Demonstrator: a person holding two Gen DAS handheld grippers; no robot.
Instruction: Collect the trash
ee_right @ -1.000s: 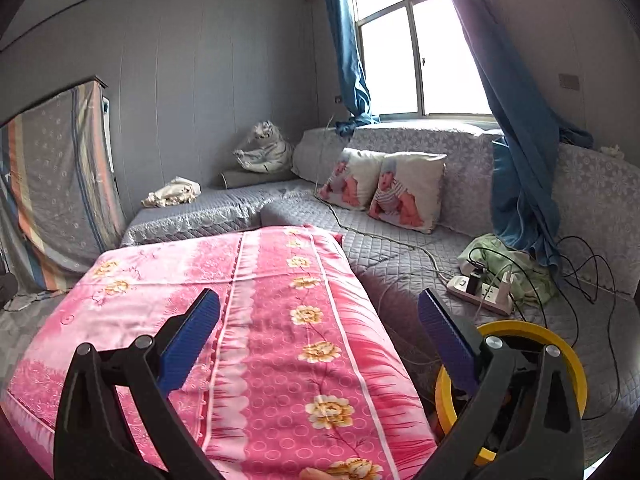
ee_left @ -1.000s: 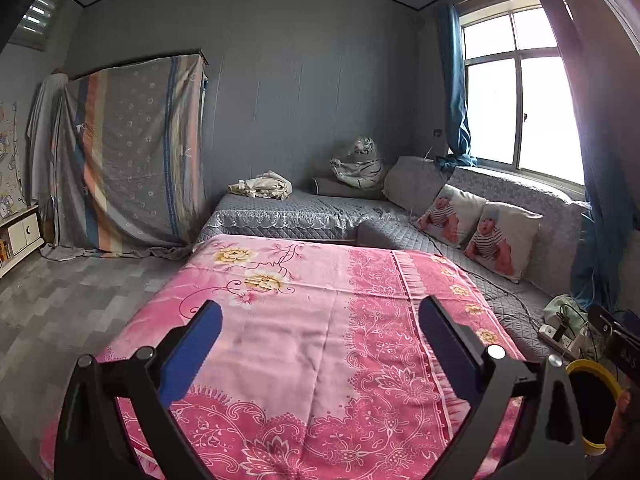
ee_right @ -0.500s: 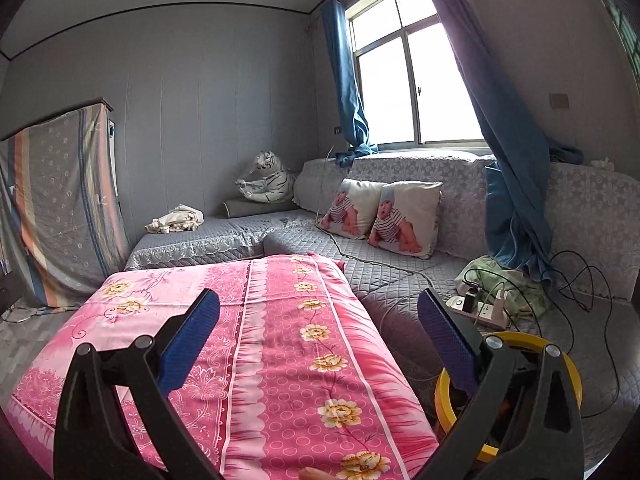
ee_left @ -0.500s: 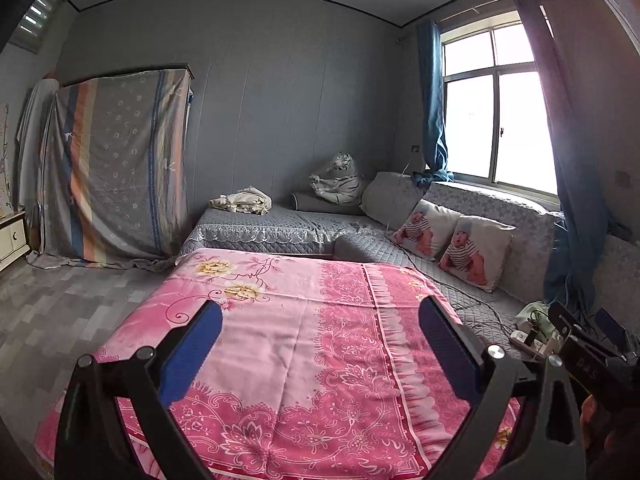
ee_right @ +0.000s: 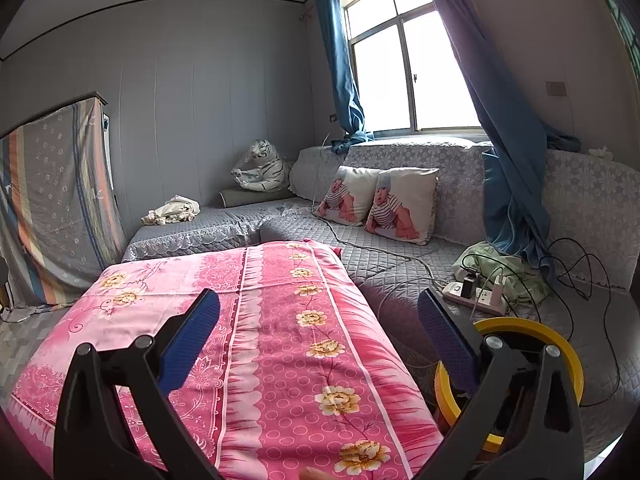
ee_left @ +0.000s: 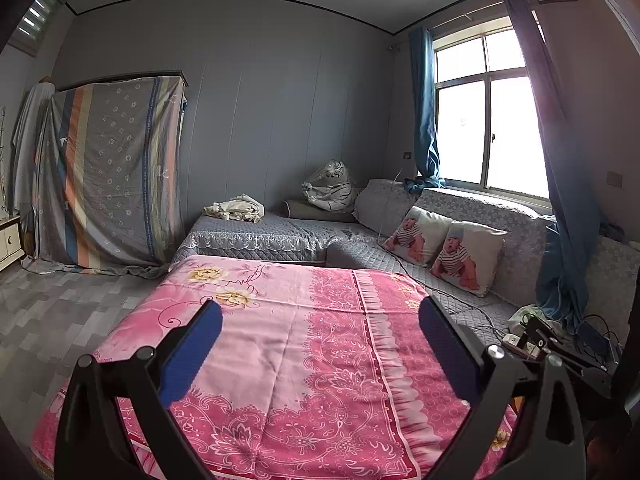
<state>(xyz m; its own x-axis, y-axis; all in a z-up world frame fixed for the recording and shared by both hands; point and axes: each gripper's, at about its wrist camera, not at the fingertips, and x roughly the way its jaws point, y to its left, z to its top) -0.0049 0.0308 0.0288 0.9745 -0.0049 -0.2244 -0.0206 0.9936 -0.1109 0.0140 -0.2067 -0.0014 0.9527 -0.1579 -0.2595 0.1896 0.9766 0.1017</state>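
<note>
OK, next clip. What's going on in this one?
A person holds a gripper in each hand over a table covered with a pink floral cloth, in a room with a grey corner sofa. Both the left gripper and the right gripper are open and hold nothing. No trash is visible on the cloth. A yellow-rimmed bin sits low beside the table, partly behind the right gripper. Nothing is being picked up at this moment.

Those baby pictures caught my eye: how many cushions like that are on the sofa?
2: both lean on the sofa back under the window, left cushion touching right cushion.
</note>
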